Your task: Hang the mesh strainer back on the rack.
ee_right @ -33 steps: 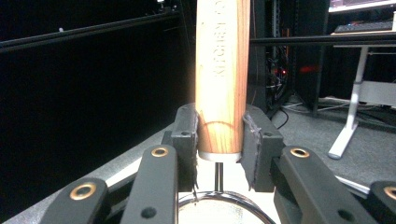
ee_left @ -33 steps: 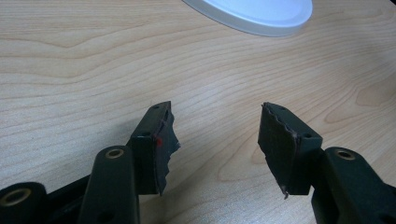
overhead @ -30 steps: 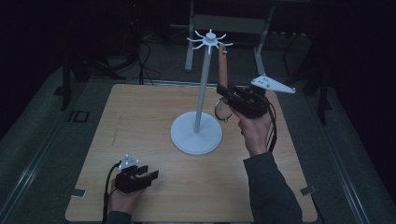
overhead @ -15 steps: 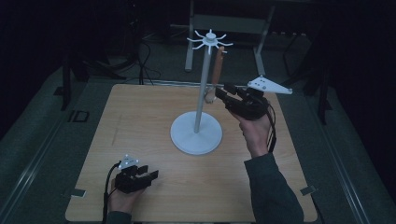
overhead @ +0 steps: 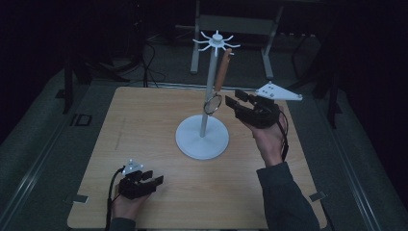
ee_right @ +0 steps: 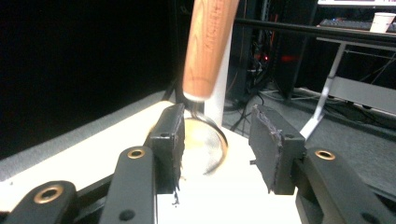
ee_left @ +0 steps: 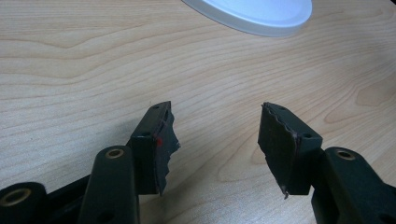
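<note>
the light, stiff wooden-handled strainer (overhead: 219, 82) is being released on the white stand (overhead: 202, 137) by the right gripper (overhead: 232, 102), jaws just opening; the handle is being judged the best hold.

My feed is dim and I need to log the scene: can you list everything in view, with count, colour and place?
stand: 1, white, round base mid-table, pole topped with hook arms
strainer: 1, wooden handle and metal ring, hanging from a hook of the stand, ring beside the pole
table: 1, light wood, under everything
frame: 1, grey metal, on the floor behind the table
cup: 1, white, on a desk far behind
left gripper: 1, black, resting near the front left edge, jaws open and empty
right gripper: 1, black, held up just right of the strainer; jaws have just been opening, the ring between them, pads not pressing
sleeve: 1, dark, front right
</note>
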The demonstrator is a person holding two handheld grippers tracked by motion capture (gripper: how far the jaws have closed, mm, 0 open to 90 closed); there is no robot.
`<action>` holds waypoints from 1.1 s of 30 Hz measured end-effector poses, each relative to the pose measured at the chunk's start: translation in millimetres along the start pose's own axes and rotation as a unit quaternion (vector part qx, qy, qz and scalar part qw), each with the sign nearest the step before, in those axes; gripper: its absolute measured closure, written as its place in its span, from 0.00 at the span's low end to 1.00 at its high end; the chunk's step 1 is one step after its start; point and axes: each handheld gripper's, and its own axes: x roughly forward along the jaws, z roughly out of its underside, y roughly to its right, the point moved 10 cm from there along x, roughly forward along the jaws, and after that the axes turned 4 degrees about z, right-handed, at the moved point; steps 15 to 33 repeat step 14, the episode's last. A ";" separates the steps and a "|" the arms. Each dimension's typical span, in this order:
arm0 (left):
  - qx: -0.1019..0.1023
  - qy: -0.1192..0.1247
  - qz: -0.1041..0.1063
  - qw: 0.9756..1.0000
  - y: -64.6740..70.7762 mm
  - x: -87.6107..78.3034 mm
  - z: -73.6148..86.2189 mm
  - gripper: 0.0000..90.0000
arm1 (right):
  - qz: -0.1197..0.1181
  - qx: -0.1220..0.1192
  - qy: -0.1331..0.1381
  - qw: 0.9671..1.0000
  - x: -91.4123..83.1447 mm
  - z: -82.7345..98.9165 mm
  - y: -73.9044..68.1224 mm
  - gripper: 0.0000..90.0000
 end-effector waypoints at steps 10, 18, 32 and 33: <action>0.001 -0.002 0.000 1.000 0.4 0.7 0.0 0.51 | 0.006 -0.019 -0.029 0.999 -2.8 17.6 2.4 0.60; 0.002 -0.002 0.000 1.000 0.1 0.6 0.0 0.51 | 0.009 -0.024 -0.050 0.998 -3.0 32.7 6.4 0.59; 0.002 -0.002 0.000 1.000 0.1 0.6 0.0 0.51 | 0.009 -0.024 -0.050 0.998 -3.0 32.7 6.4 0.59; 0.002 -0.002 0.000 1.000 0.1 0.6 0.0 0.51 | 0.009 -0.024 -0.050 0.998 -3.0 32.7 6.4 0.59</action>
